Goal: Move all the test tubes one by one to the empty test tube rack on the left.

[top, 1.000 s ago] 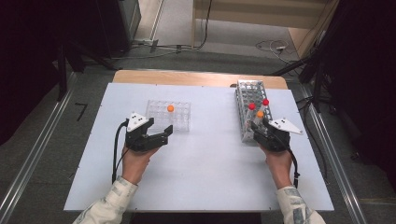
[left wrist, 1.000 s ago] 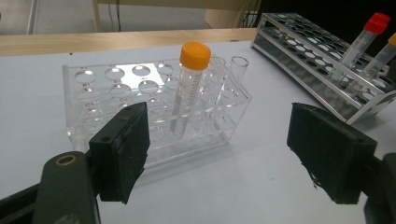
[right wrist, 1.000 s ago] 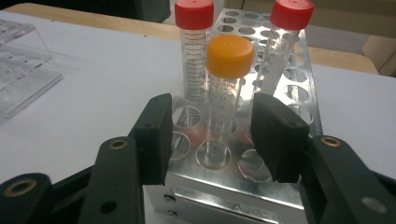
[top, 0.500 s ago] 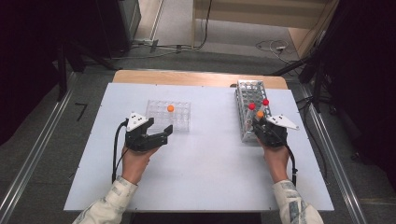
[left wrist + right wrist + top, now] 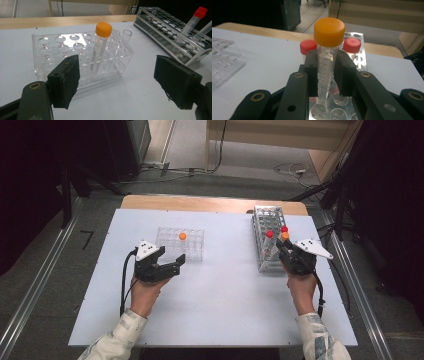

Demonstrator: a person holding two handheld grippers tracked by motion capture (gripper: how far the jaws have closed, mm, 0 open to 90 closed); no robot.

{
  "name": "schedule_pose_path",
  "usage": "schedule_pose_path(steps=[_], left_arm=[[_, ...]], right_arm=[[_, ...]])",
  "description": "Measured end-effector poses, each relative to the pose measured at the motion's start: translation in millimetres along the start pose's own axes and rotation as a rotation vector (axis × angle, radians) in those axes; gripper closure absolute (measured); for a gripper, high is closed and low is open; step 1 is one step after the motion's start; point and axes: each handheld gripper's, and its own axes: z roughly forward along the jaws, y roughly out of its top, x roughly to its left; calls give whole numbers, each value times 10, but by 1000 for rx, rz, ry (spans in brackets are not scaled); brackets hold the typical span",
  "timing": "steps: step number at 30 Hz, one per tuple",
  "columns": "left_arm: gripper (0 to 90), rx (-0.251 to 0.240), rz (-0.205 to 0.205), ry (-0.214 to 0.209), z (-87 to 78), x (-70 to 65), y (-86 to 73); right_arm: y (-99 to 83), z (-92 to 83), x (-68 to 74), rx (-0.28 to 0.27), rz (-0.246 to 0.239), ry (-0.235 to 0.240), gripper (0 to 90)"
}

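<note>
My right gripper (image 5: 326,72) is shut on an orange-capped tube (image 5: 327,53), held upright over the metal rack (image 5: 337,107); its jaws have just closed on it. Two red-capped tubes (image 5: 308,47) stand in that rack behind it. From above, my right gripper (image 5: 286,249) sits at the near end of the metal rack (image 5: 265,220), with the orange cap (image 5: 285,235) beside two red caps (image 5: 270,234). My left gripper (image 5: 176,264) rests open just in front of the clear plastic rack (image 5: 170,240). That clear rack (image 5: 62,50) holds one orange-capped tube (image 5: 101,42).
The white table (image 5: 220,305) has a wooden strip (image 5: 200,203) along its far edge. Metal rails (image 5: 30,300) run along the floor at both sides, and cables (image 5: 290,169) lie on the floor beyond the table.
The right gripper's jaws closed on the orange-capped tube and lifted it slightly in the metal rack. The left gripper stayed still.
</note>
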Motion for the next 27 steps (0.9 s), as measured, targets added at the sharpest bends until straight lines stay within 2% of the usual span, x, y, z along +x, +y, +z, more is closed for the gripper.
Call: schedule_pose_path(steps=[5, 9, 14, 16, 21, 27], left_arm=[[206, 0, 2, -1, -4, -4, 3], [205, 0, 3, 0, -5, -9, 3], [205, -3, 4, -2, -8, -13, 5], [205, -5, 5, -2, -8, -18, 7], [206, -10, 11, -2, -22, -34, 17], [206, -8, 10, -1, -26, -40, 21]], right_arm=[[89, -116, 7, -36, 7, 15, 710], [112, -165, 48, -38, 0, 36, 711], [108, -196, 129, -24, -6, 84, 710], [106, -204, 161, -18, 4, 118, 711], [96, -205, 285, -1, 6, 183, 711], [26, -146, 529, 39, -32, 256, 711]])
